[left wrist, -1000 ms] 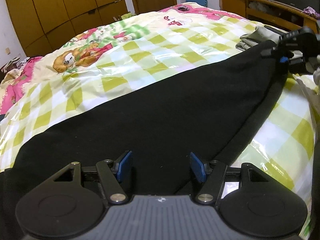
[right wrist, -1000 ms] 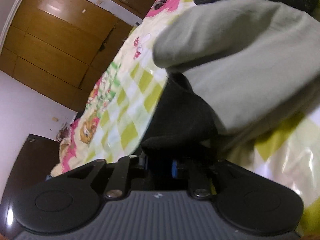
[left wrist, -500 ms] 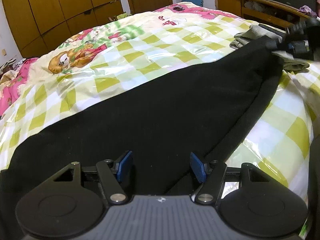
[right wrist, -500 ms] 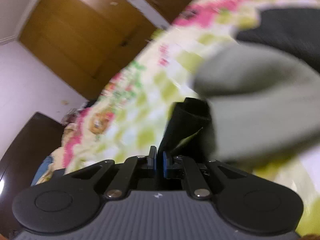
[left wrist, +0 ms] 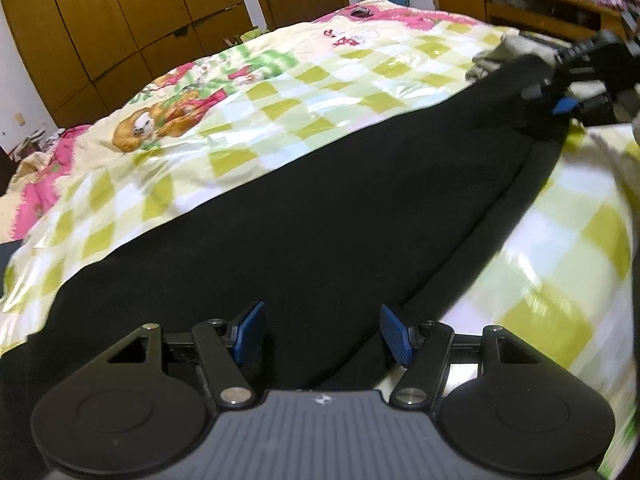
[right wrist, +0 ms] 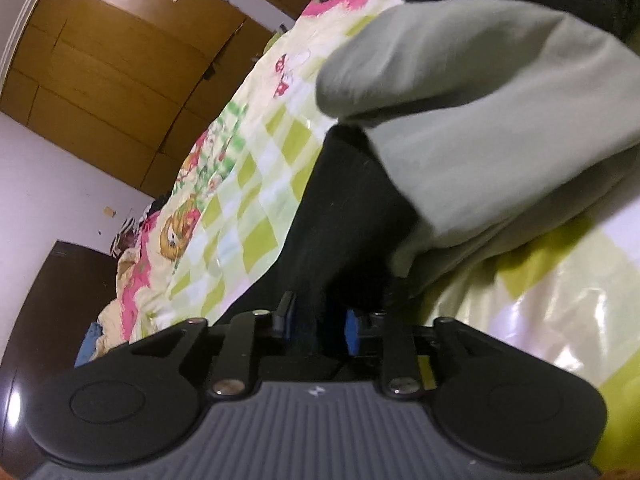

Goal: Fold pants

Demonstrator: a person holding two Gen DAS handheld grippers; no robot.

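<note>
Where left gripper (left wrist: 322, 334) gapes — black pants (left wrist: 320, 216).

A checkered quilt-covered bed (left wrist: 280, 112) carries black pants (left wrist: 320, 232) and grey-green clothes (right wrist: 500, 120).

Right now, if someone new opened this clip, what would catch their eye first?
The long black pants stretched slantwise across the bed, dark against the yellow-green checked quilt with its cartoon prints. Next, the left gripper standing open over the near end of the pants, blue-padded fingers apart. At the far end the right gripper has black cloth between its fingers, right beside a pale grey-green garment.
</note>
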